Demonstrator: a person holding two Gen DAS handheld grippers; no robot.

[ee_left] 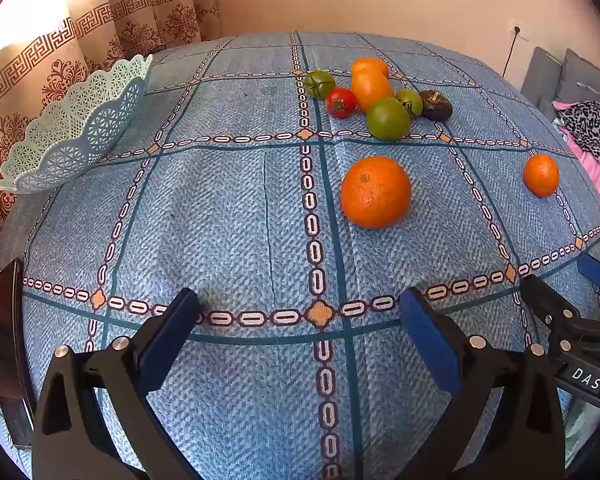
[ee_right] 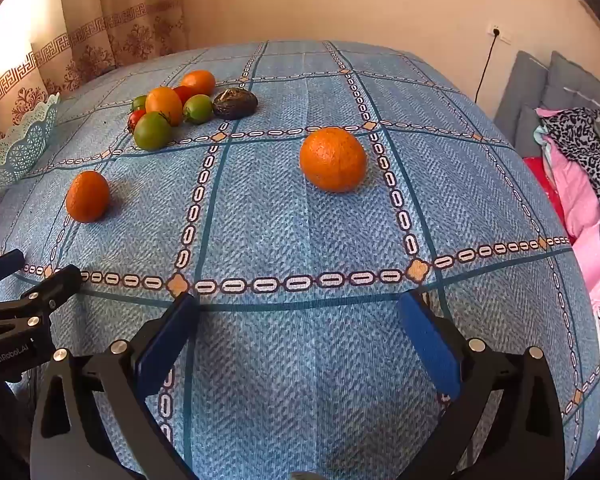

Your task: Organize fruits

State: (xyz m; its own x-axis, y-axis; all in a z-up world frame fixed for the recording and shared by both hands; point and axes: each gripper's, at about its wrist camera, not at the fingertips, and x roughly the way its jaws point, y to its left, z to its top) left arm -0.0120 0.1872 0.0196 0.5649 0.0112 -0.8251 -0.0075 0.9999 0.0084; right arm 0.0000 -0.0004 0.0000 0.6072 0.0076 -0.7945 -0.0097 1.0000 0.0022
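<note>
Both grippers are hanging low over the near edge of the table, side by side, and neither one has anything in it. The left gripper has its jaws spread wide with only tablecloth between the blue pads. Same for the right gripper: released, jaws wide apart, nothing held. Each one peeks into the other's camera at the side.

The fruit is all loose on the blue checked cloth. There's a big orange sitting alone, roughly mid-table, just ahead and a bit right of the left gripper. A second orange sits further right, straight out from the right gripper; in the left view it's the small one way off on the right. The two are well apart.

Further back is a tight little pile: two orange fruits touching each other, three green tomatoes around them with the biggest green tomato at the near side, a red tomato on the left, and a dark brown fruit on the right end of the pile. Can't tell what that brown one is.

The basket is a pale mint lacy plastic thing at the far left edge of the table, right by the curtain, well apart from all the fruit. No fruit shows in the part of it I can see. Off the right side there's some pink and leopard-print bedding.
</note>
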